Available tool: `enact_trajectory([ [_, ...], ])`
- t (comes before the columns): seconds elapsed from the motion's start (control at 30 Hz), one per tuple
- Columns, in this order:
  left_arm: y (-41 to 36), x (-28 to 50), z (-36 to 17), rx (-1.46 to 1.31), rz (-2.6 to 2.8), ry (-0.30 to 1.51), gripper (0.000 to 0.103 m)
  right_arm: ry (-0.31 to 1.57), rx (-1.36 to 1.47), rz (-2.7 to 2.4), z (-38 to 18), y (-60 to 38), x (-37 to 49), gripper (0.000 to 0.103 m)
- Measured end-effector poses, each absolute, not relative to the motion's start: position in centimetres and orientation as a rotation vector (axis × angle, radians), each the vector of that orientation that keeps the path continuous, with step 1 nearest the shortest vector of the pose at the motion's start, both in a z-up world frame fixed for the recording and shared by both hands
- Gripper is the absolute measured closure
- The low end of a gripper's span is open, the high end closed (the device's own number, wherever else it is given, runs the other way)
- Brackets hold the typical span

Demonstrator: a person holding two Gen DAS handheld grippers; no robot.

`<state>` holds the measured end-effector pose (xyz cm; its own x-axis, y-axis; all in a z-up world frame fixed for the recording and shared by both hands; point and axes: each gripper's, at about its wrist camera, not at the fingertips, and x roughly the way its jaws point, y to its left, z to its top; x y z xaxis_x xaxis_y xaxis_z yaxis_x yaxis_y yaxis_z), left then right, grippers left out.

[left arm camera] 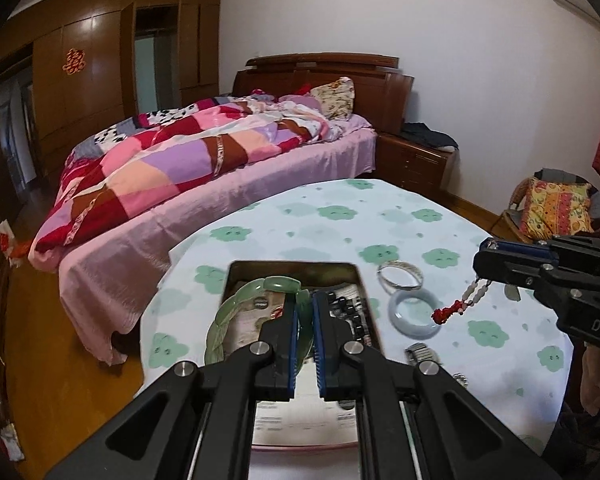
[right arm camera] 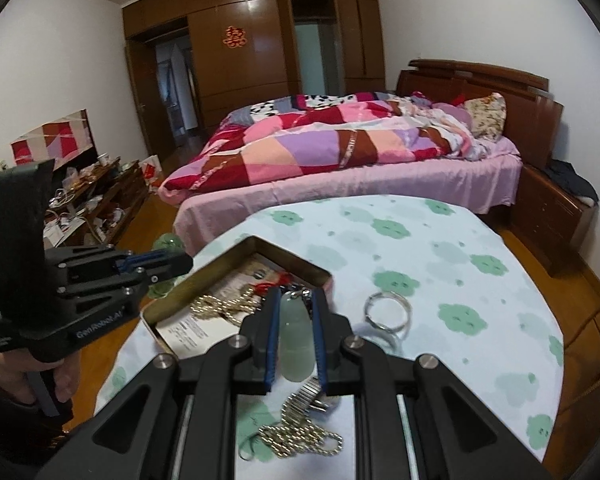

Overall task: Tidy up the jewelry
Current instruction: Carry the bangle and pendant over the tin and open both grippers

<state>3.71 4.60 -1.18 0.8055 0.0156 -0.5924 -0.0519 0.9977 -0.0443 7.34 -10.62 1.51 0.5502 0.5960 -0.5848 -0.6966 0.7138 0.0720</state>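
A green jade bangle (left arm camera: 256, 312) is clamped between the pads of the left gripper (left arm camera: 304, 320). The ring is held on edge, its plane roughly along the fingers, and hangs over the open metal tin (left arm camera: 292, 266), which is seen at twelve o'clock from that gripper, directly below and ahead. Of the two hands, the left is judged the nearer to the tin, so a short descent would seem enough to lay the bangle inside.

In the tin, a printed leaflet (right arm camera: 204, 328), a gold bead chain (right arm camera: 220, 306) and dark beads (left arm camera: 350, 312) are seen.

To the right, at about two o'clock from the left gripper, a silver bangle (left arm camera: 400, 276) and a pale lavender bangle (left arm camera: 414, 314) are lying flat on the cloud-print tablecloth (left arm camera: 340, 216), with a metal watch band (left arm camera: 422, 352) nearer.

Farther right, the right gripper (right arm camera: 296, 320) is closed on a pale jade pendant (right arm camera: 296, 340), held lengthwise along the fingers; its beaded cord with a red knot (left arm camera: 444, 314) dangles beneath.
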Motion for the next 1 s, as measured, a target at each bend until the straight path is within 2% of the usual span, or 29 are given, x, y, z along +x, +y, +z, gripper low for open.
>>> enact_trajectory([
  [0.4, 7.1, 4.1, -3.4, -0.107, 0.057, 0.671, 0.097, 0.641, -0.236, 0.848, 0.6, -5.5, 7.2, 0.085],
  [1.0, 7.1, 5.3, -6.8, -0.124, 0.023, 0.765, 0.097, 0.792, -0.295, 0.867, -5.4, -2.8, 7.5, 0.085],
])
